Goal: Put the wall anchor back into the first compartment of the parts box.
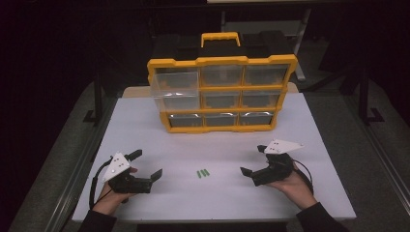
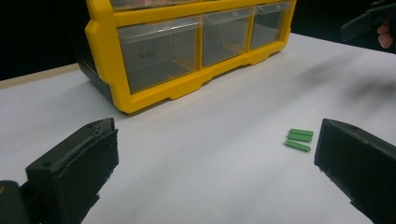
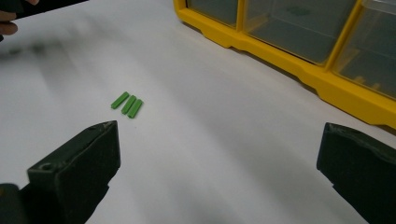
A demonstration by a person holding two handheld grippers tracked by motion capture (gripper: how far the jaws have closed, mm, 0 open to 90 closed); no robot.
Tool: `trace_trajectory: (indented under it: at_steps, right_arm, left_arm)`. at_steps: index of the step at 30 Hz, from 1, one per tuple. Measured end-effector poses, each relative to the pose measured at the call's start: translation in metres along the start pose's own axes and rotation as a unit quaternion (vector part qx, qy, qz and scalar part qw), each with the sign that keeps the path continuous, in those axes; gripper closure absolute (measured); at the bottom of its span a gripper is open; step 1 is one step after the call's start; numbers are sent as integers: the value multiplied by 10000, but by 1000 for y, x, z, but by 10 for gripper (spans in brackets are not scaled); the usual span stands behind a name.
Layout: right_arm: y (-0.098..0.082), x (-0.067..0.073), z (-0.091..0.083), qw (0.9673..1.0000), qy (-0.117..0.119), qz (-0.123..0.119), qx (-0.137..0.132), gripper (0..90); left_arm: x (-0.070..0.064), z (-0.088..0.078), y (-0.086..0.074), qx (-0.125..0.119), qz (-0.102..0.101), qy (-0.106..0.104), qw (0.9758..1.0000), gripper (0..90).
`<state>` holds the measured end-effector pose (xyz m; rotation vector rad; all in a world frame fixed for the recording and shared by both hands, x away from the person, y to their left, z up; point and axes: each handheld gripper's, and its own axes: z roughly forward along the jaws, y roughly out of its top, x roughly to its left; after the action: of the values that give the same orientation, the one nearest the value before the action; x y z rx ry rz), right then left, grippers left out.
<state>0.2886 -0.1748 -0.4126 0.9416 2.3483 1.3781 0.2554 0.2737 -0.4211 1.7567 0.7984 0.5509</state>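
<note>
Three small green sticks (image 1: pixel 203 173) lie side by side on the white table (image 1: pixel 217 145), near its front middle. In the gripper views the green sticks (image 2: pixel 299 139) (image 3: pixel 127 104) rest flat and apart from both grippers. My left gripper (image 1: pixel 148 163) is held at the front left, open, with nothing between its jaws. My right gripper (image 1: pixel 254 159) is held at the front right, also open and empty. A yellow organiser (image 1: pixel 221 92) with clear drawers stands at the back; its top-left drawer (image 1: pixel 176 88) is pulled out.
The organiser's yellow frame (image 2: pixel 154 95) (image 3: pixel 299 65) rises beyond the sticks. A black case (image 1: pixel 217 46) stands behind it. The table edges drop off to dark floor on both sides.
</note>
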Motion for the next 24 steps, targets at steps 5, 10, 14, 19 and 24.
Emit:
trace_trajectory:
  at_steps: [5,10,14,19,24]
  right_arm:
    - [5,1,7,9999,75,23,80,0]
    - [11,1,11,9998,200,51,52,0]
    - [15,3,16,9996,262,-11,118,0]
    - [23,5,24,9990,359,-105,236,0]
    - [29,7,31,9986,413,-124,319,0]
  left_arm:
    - [0,1,0,41,31,13,10000,0]
    - [-2,2,0,-74,-61,15,10000,0]
    - [-2,3,0,-38,-12,-19,10000,0]
    - [-4,4,0,-15,-4,-47,10000,0]
    - [-4,6,0,18,-12,-56,10000,0]
